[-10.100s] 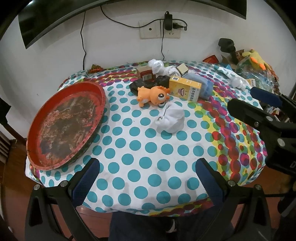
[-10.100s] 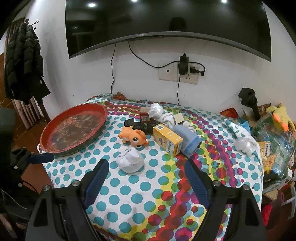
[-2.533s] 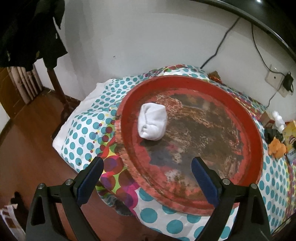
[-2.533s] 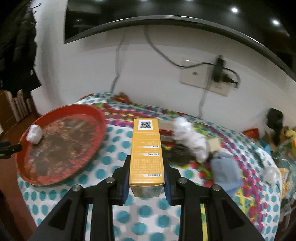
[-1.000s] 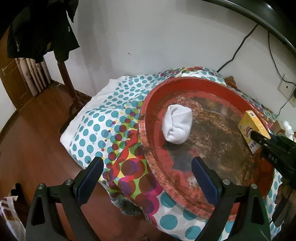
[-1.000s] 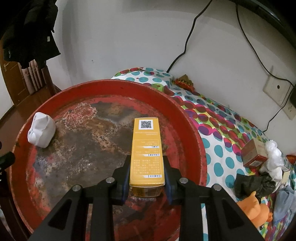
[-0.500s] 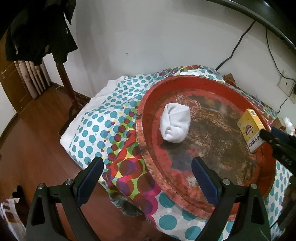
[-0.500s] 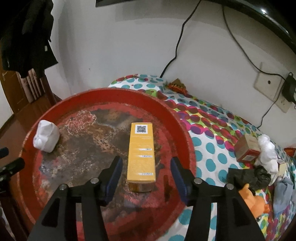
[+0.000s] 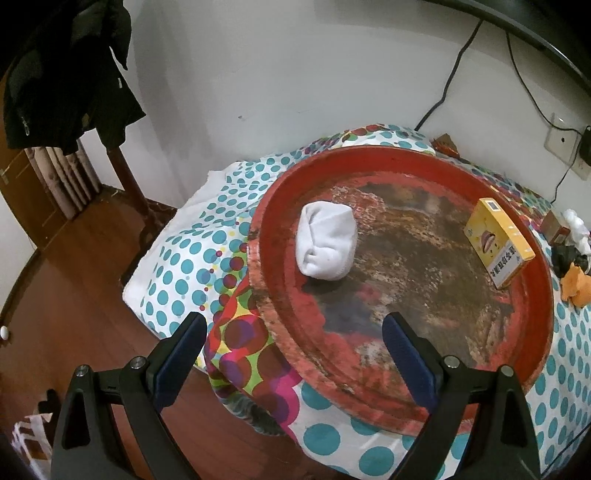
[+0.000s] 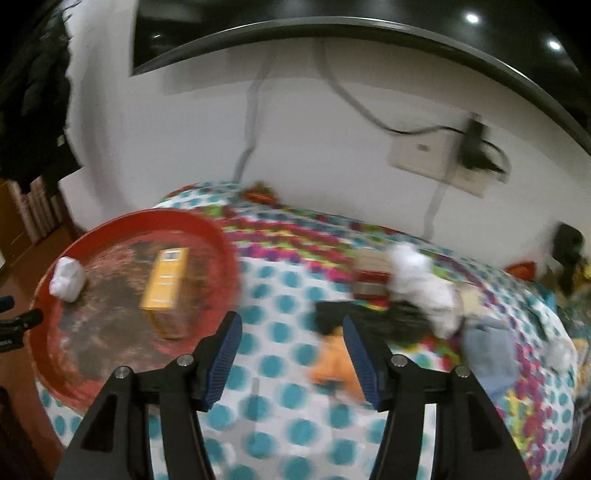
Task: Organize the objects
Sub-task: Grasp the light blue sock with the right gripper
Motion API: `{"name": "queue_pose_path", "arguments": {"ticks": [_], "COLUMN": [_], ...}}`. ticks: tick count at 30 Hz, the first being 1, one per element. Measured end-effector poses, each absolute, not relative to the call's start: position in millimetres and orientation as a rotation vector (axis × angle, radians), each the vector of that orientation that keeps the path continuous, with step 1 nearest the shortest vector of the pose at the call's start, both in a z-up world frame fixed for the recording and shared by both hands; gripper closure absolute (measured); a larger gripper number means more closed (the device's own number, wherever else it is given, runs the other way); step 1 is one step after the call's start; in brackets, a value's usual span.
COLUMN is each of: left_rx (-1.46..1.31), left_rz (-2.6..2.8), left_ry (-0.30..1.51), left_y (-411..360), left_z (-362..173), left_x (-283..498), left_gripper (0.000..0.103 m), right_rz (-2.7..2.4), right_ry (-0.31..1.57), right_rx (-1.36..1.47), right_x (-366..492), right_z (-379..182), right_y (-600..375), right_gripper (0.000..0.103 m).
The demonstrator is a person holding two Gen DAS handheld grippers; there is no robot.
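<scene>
A lived-in room of a home

You worked at a table under a white cloth with teal and multicoloured dots (image 9: 177,266), pushed against a plain white wall (image 9: 258,92) that carried a white socket plate with a black plug and trailing cables (image 10: 424,155) beneath a dark wall-mounted screen (image 10: 332,14). Dark coats hung on a wooden stand (image 9: 66,81), the floor was reddish-brown wood (image 9: 74,314), and soft toys and rolled socks cluttered the tabletop (image 10: 413,284).

- A dark coat (image 9: 62,85) hangs on a wooden stand at my left.
- A wall socket (image 10: 424,151) holds a black plug (image 10: 476,144).
- Above it I see a dark television (image 10: 332,22).
- Wooden floor (image 9: 70,288).
</scene>
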State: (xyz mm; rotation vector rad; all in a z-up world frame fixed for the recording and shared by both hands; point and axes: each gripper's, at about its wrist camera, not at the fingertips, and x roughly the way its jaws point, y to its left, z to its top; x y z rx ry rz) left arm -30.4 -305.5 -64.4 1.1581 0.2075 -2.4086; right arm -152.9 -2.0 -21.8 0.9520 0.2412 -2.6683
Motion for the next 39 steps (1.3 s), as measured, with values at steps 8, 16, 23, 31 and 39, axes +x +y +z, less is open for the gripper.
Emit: {"name": "queue_pose_path", "arguments": {"ticks": [8,16,23,31,39], "left_rx": [1.152,1.18,1.189,1.217,1.25], "left_rz": [-2.386,-2.377,-2.398,-2.411,-2.42], "left_ry": [0.111,0.07,0.038,-0.004,-0.071], "left_y": [-296.1,-285.8,-275.5,-256.1,-225.6], "left_z": [-65.9,-70.5,-68.3,-59.8,-57.8], "left_x": [-32.8,-35.6,-37.4,-43.3,-51.7], "left_gripper": [0.008,0.007,0.007,0.004,0.004], "right_rz": [-2.846,-2.843,-2.805,-2.78,-2.749], "right_ry": [0.18,0.345,0.364,0.317,0.297], "right_rx": [1.03,1.122,1.154,1.156,1.155], "right_x": [-173.6,-203.4,-225.4,-236.1,-235.7], "right_z": [-20.0,-48.8,-72.4,-83.8,-87.2], "right_y": [111.6,160.0,161.6,167.8,172.6], "right_gripper": [0.041,0.041,0.041,0.041,0.065]}}
